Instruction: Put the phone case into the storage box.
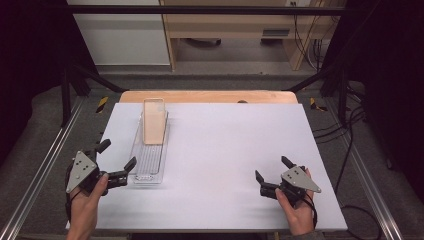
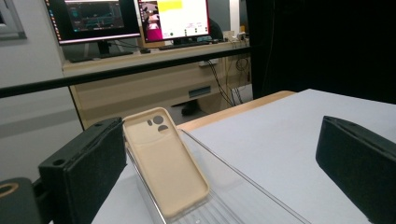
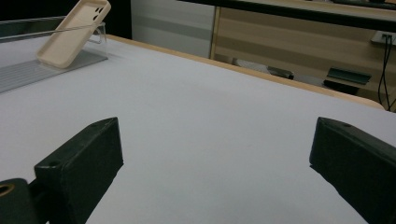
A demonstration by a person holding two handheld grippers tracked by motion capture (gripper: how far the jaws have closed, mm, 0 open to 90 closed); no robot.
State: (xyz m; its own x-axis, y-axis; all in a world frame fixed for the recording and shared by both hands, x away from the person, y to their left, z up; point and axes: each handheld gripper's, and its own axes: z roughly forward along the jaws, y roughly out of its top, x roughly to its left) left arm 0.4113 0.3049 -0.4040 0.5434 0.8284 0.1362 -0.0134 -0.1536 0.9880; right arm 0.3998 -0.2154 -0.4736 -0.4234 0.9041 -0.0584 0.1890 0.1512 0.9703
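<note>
A beige phone case (image 1: 154,127) leans in the far end of a clear plastic tray (image 1: 143,170) on the left half of the white table top (image 1: 225,150). The case (image 2: 166,163) has camera cut-outs at its upper end and rests tilted against the tray's far wall (image 3: 70,33). My left gripper (image 1: 116,156) stands open just left of the tray's near end, with nothing between its jaws. My right gripper (image 1: 272,168) is open too, low over bare table at the front right, far from the tray (image 3: 28,70).
A wooden strip (image 1: 207,96) edges the table's far side. Black frame bars and metal rails (image 1: 35,170) run along both sides, with cables (image 1: 345,125) on the floor at the right. A desk with monitors (image 2: 135,18) stands beyond the table.
</note>
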